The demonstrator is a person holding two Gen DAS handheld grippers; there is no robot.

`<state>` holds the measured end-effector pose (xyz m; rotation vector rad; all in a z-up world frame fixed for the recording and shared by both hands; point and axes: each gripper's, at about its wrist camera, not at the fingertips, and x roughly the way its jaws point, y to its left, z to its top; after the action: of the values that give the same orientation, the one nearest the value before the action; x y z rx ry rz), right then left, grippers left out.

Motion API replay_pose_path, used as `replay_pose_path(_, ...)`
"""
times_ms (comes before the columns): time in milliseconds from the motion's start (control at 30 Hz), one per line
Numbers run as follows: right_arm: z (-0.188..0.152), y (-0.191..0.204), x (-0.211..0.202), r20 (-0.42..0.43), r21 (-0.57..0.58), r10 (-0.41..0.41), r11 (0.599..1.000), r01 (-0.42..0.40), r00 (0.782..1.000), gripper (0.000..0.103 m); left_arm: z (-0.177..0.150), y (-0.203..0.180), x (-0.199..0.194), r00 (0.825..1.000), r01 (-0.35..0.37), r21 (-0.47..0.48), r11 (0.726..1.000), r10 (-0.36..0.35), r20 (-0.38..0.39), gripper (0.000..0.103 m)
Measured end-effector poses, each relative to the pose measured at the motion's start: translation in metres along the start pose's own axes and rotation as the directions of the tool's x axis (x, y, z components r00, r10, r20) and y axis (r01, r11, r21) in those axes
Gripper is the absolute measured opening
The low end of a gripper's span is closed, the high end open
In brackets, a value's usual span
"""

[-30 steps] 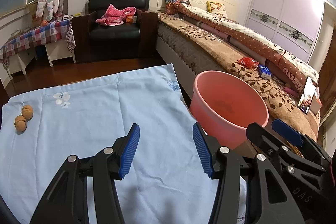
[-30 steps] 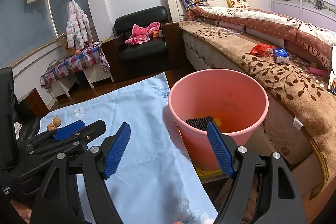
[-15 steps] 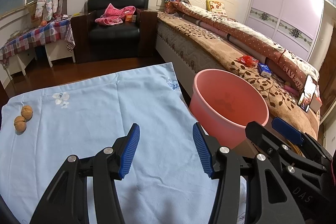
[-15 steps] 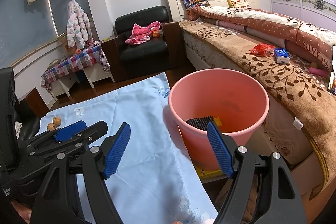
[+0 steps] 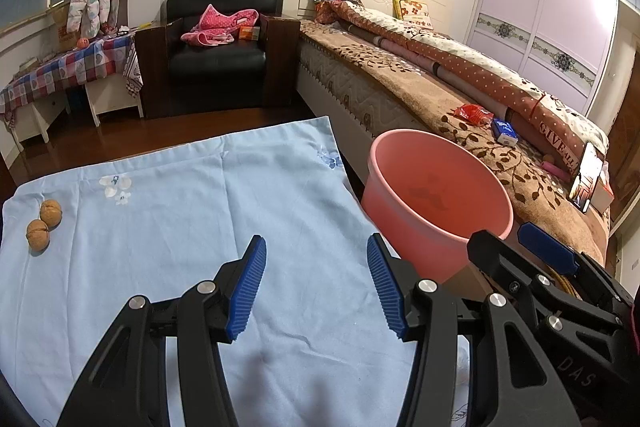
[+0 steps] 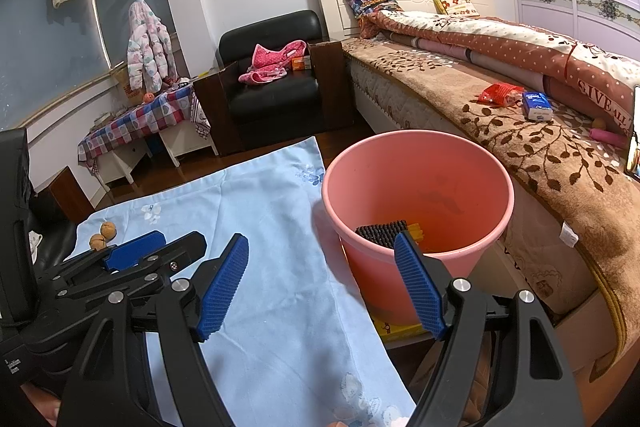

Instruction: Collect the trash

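bin: pink bucket (image 6: 418,195) already has a dark brush-like thing (image 6: 382,231) in it
left: two walnuts (image 5: 44,223) on the desk (image 5: 180,211)
tongs: left tongs (image 5: 316,285) and right tongs (image 6: 322,283) both spread, empty

No visible change across the second

Both wrist views matched the earlier ones: neither the left gripper (image 5: 316,239) nor the right gripper (image 6: 322,235) shifted, tilted or altered its wide jaw gap, and the pink bucket (image 5: 400,239), the two walnuts (image 5: 51,211) and the light blue cloth (image 5: 200,207) lay just as they had.
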<state>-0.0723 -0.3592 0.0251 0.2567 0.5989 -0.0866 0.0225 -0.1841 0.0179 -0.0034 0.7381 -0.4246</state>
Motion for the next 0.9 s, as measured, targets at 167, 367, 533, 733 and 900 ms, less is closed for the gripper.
replay_pose_path(167,0.0000,-0.0002,0.0003,0.000,-0.001,0.000,1.000,0.000,1.000,0.076,0.0001,-0.0001,0.0000,1.000,0.000,0.000,1.000,0.000,-0.001,0.052)
replay_pose_path(367,-0.0001,-0.0004,0.0002,0.000,0.000,0.000,1.000,0.000,1.000,0.076,0.0001,-0.0002,0.0000,1.000,0.000,0.000,1.000,0.000,-0.001,0.052)
replay_pose_path(533,-0.0001,-0.0005,0.0001,0.000,0.000,-0.001,1.000,0.001,1.000,0.076,0.0007,-0.0005,0.0000,1.000,-0.001,0.000,1.000,0.001,-0.001,0.052)
replay_pose_path(733,-0.0003,0.0000,-0.0001,0.002,0.001,0.000,1.000,0.000,1.000,0.076,0.0001,-0.0002,0.0005,1.000,-0.001,0.001,1.000,0.001,-0.001,0.052)
replay_pose_path(900,-0.0026,0.0015,-0.0019,0.014,-0.001,0.006,1.000,-0.006,1.000,0.076,-0.0028,0.0022,0.0022,1.000,-0.006,-0.001,1.000,0.006,-0.005,0.052)
